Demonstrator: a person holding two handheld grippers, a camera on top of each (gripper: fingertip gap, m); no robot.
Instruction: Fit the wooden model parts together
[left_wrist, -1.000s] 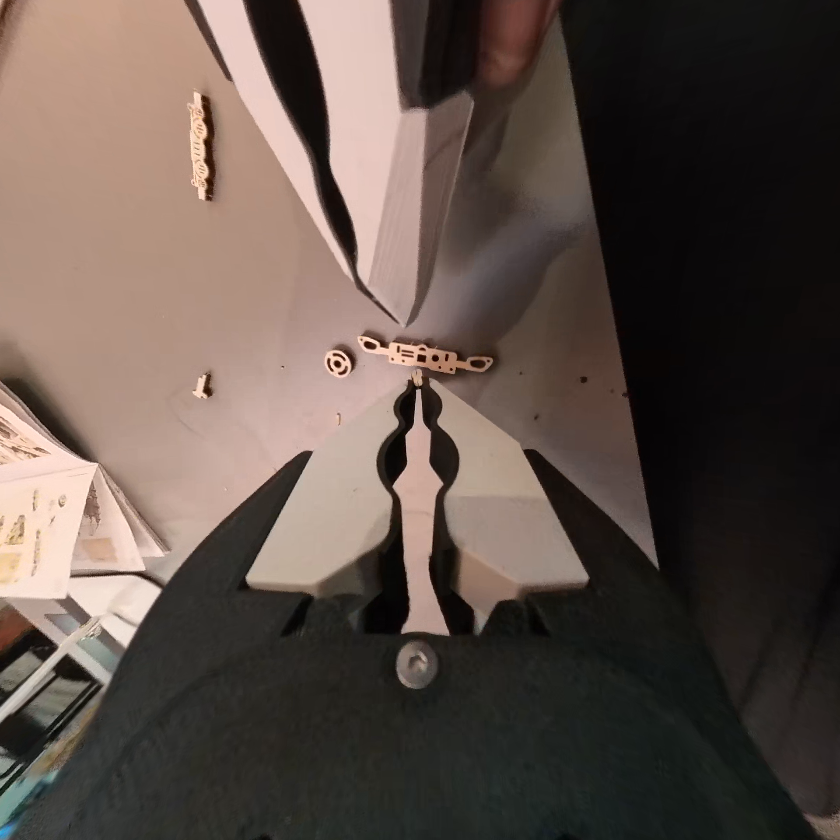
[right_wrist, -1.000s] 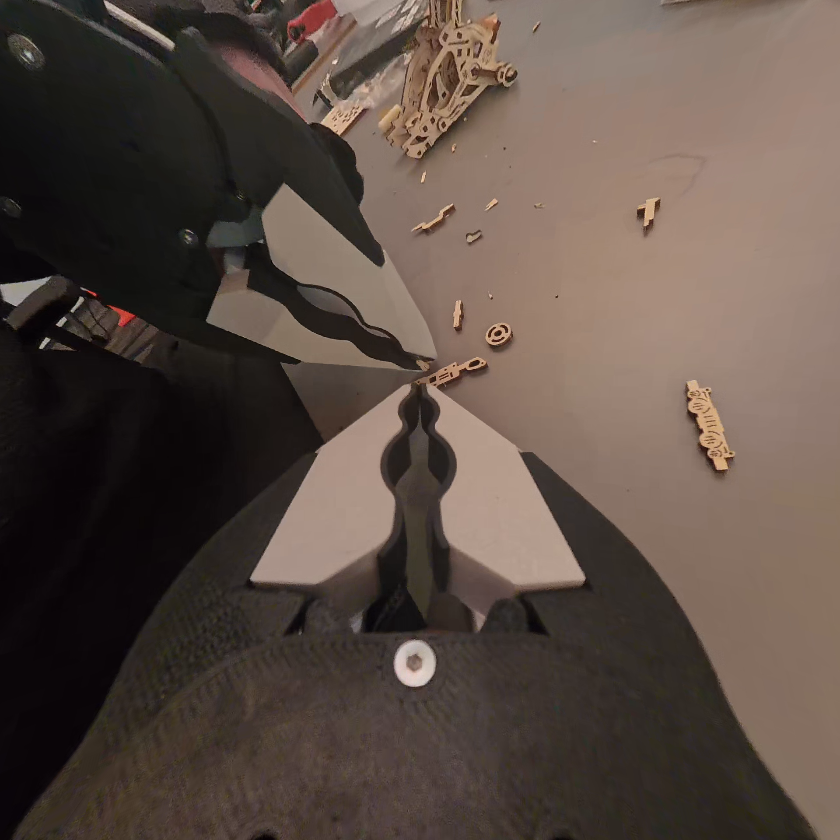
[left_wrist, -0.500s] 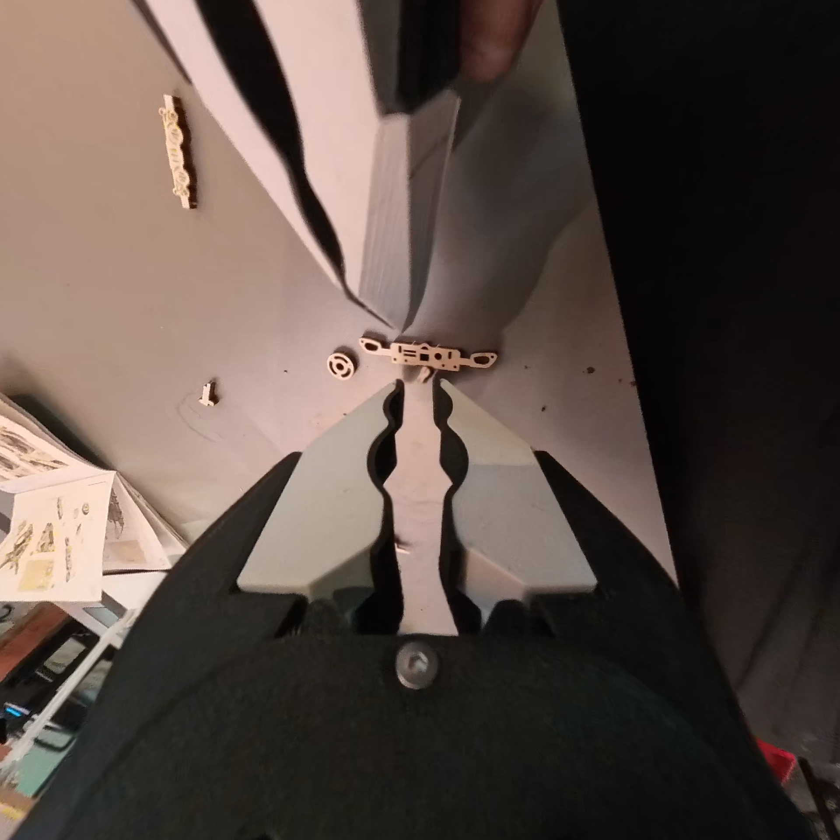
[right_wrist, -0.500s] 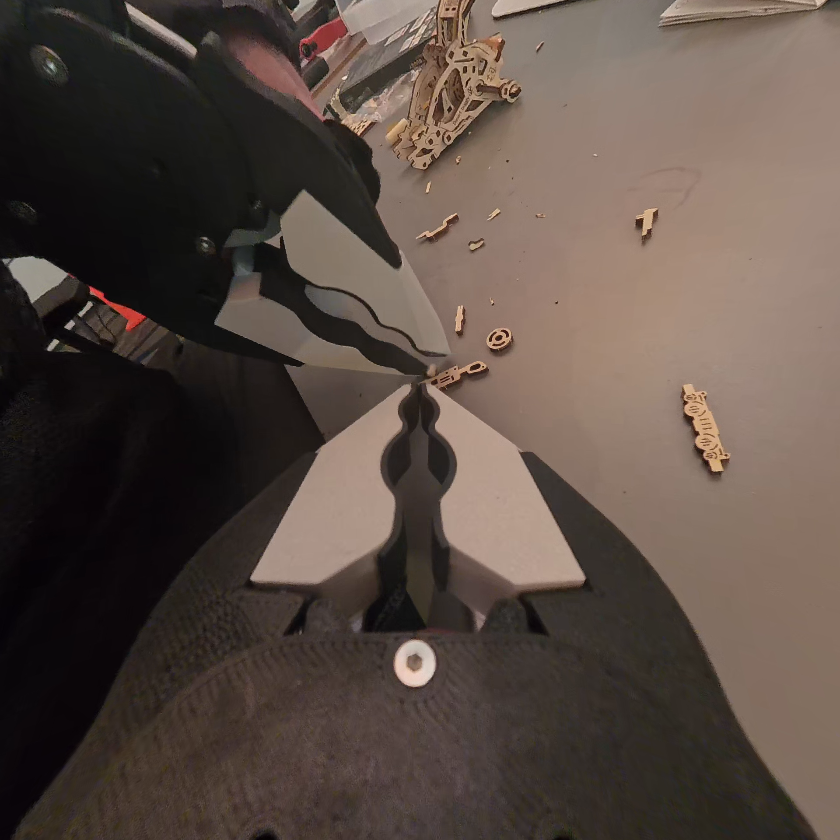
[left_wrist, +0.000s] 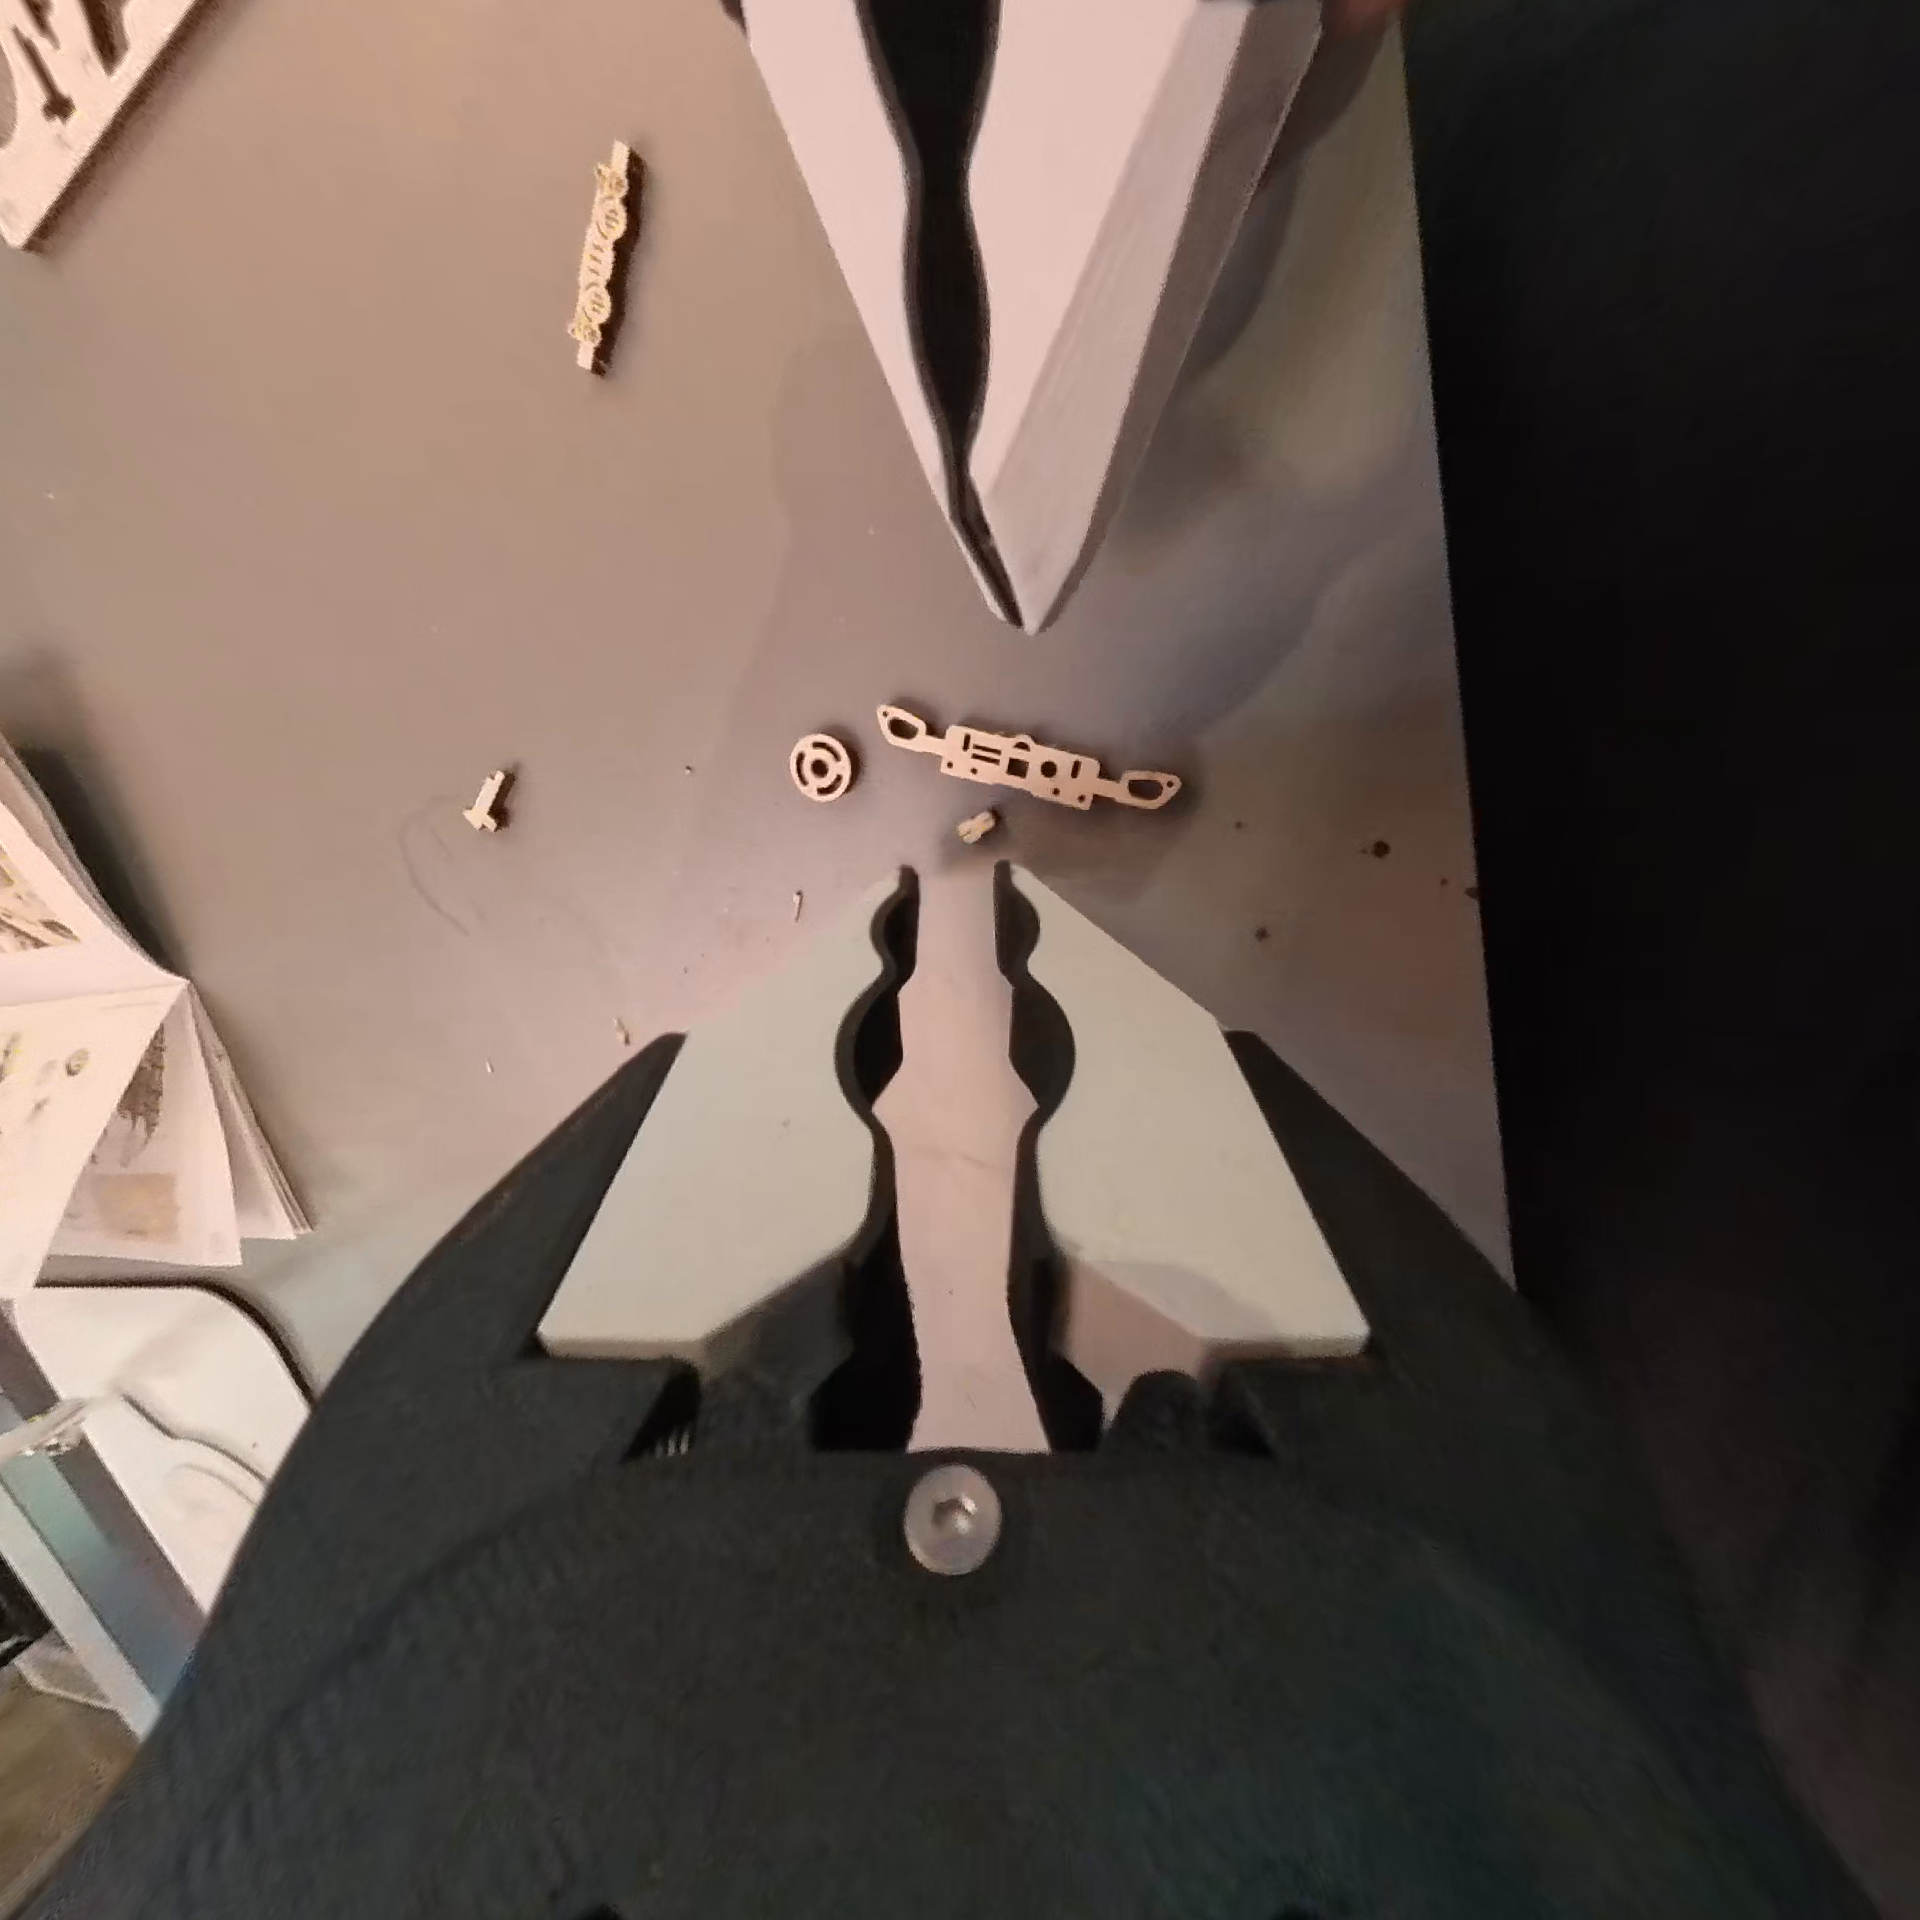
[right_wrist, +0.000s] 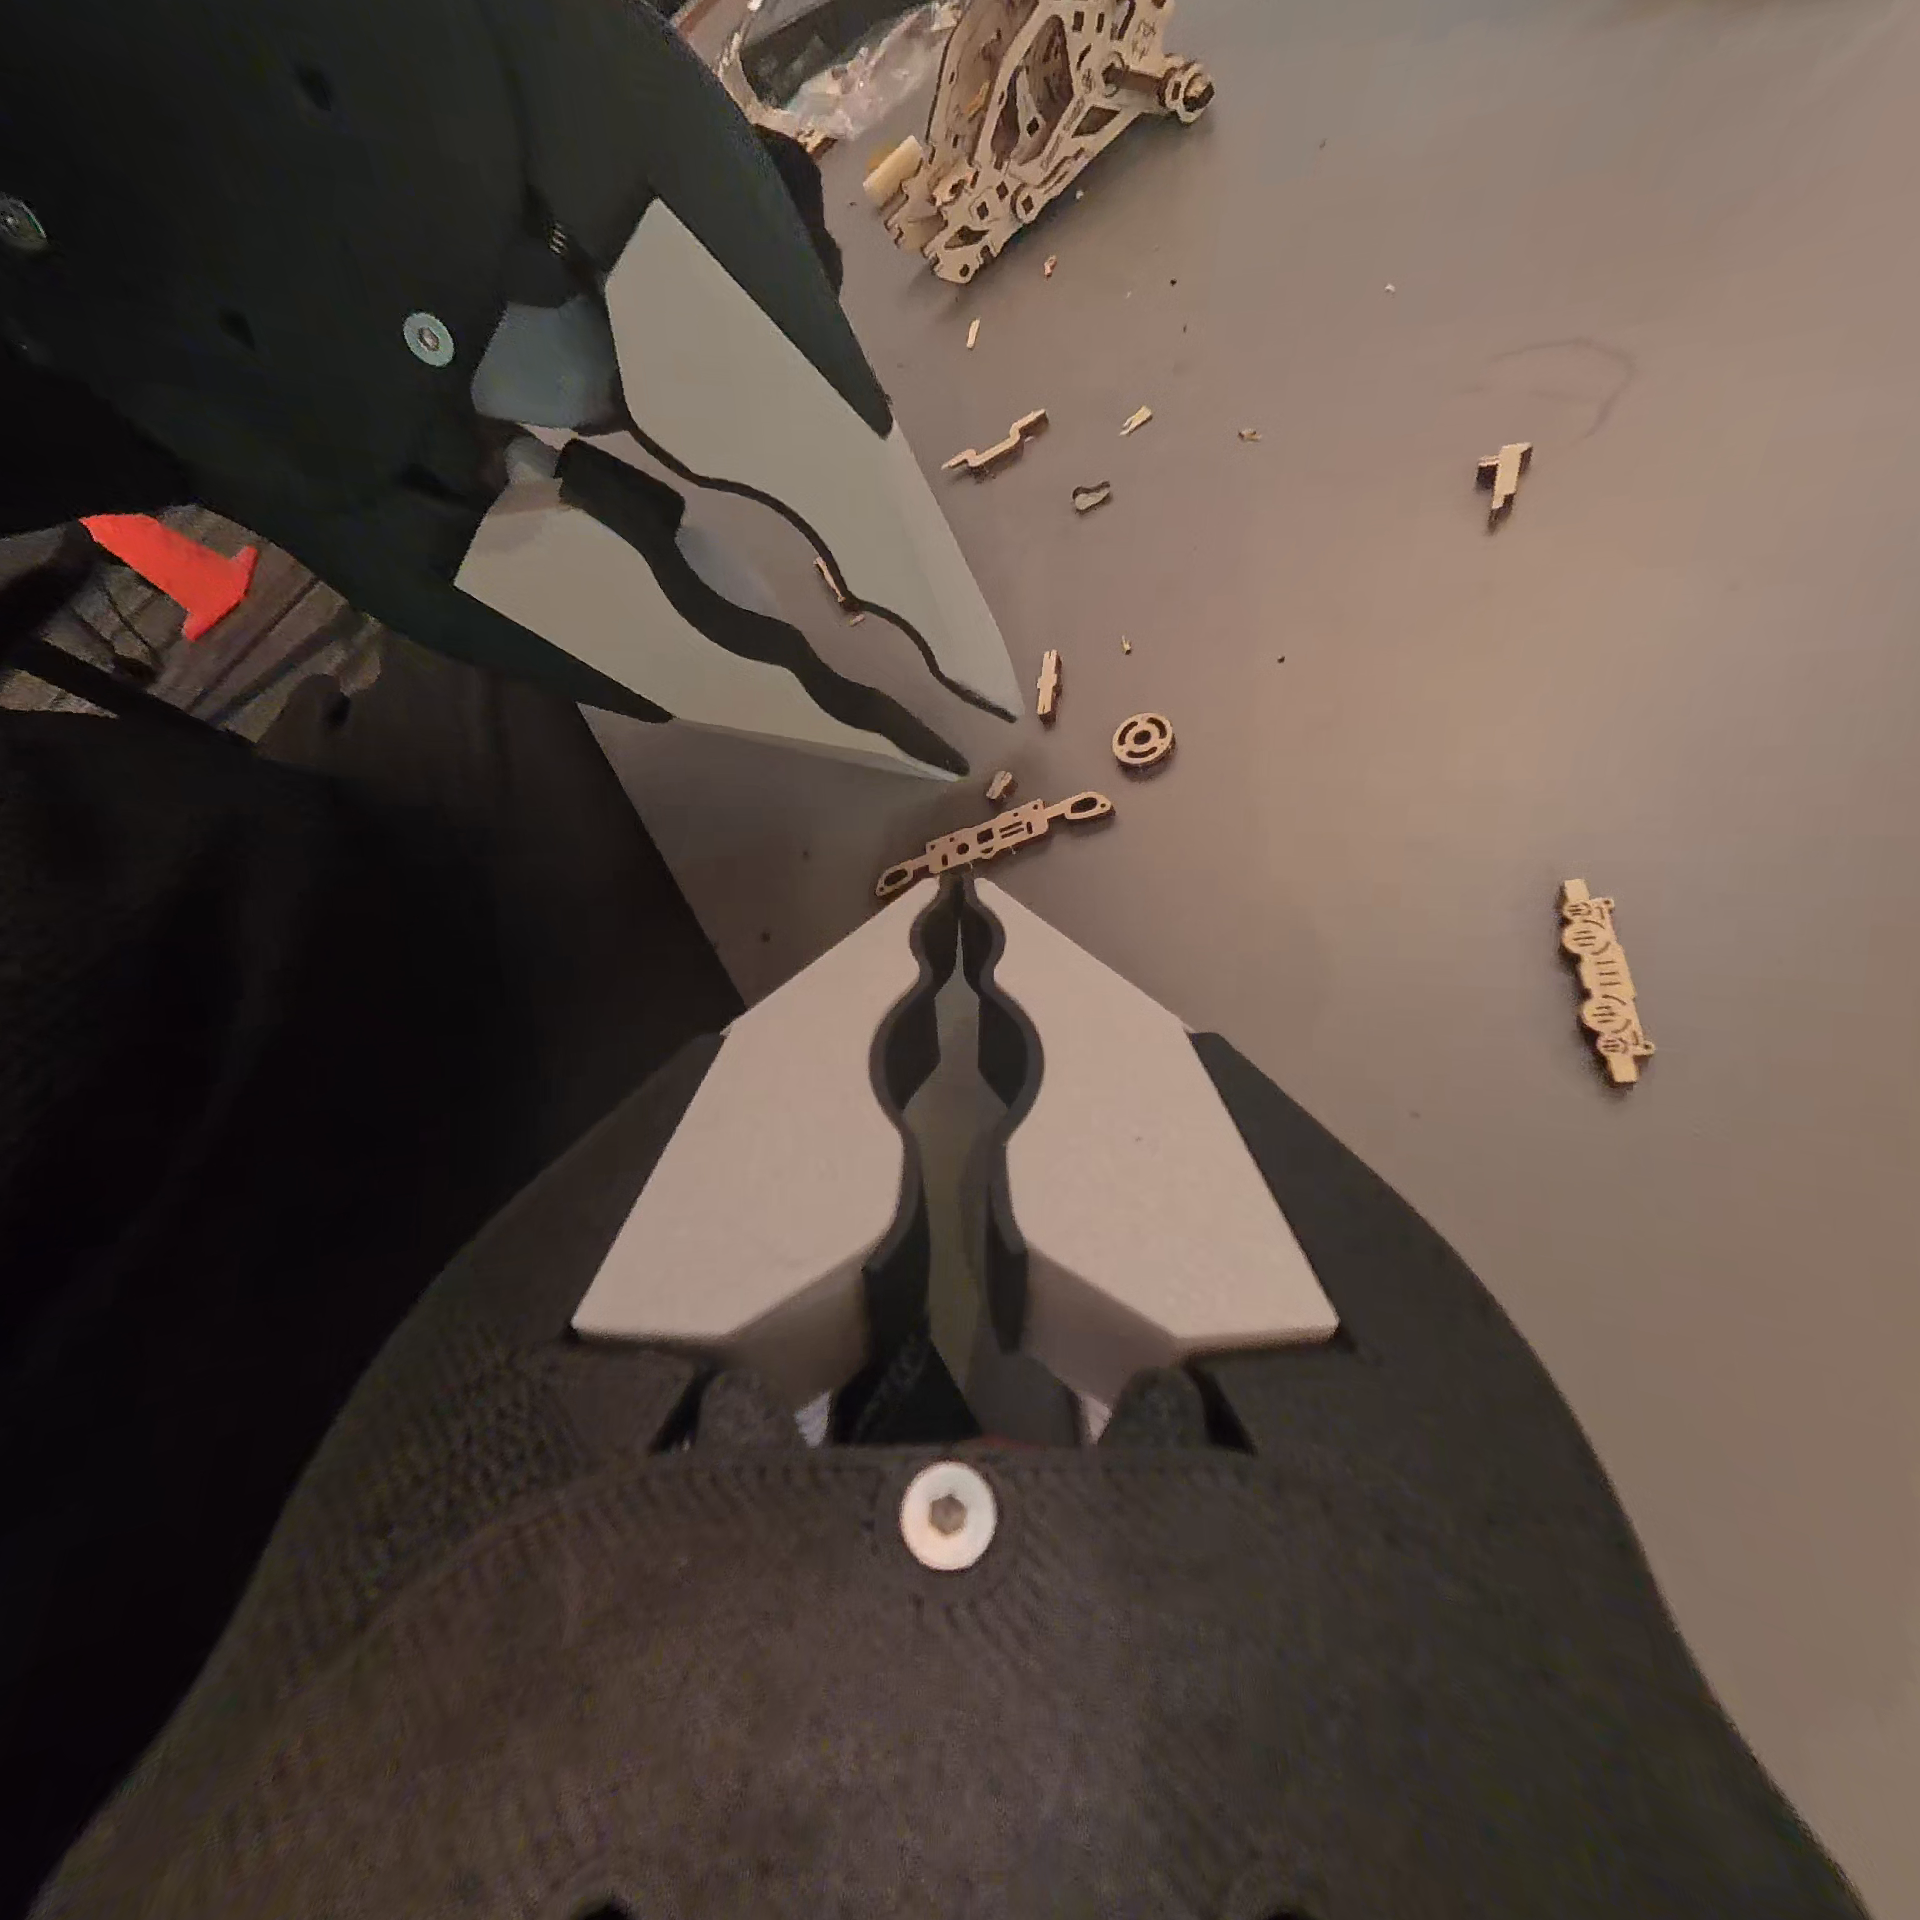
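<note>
Left gripper (left_wrist: 954, 871): jaws apart, nothing between them, tips low over the grey table (left_wrist: 312, 540). Just ahead of the tips lies a tiny wooden peg (left_wrist: 975, 826), loose, close beside the flat slotted strip (left_wrist: 1029, 770) but not seated in it as far as I can tell. Right gripper (right_wrist: 958, 889): jaws together at the tips, nothing visibly held; tips just short of the strip's near edge, contact cannot be judged. Small ring piece (left_wrist: 822, 770) sits just left of the strip; a stubby T-shaped piece (left_wrist: 488, 801) lies further left; a carved bar (left_wrist: 604, 272) lies well apart. Partly built wooden model (right_wrist: 1029, 135) stands at the far side of the table, scraps scattered between. Judgement: main assembly partly done; this peg-to-strip joint not yet made, peg unheld. Remaining: re-grip peg, steady strip, press together, then join to the model.
</note>
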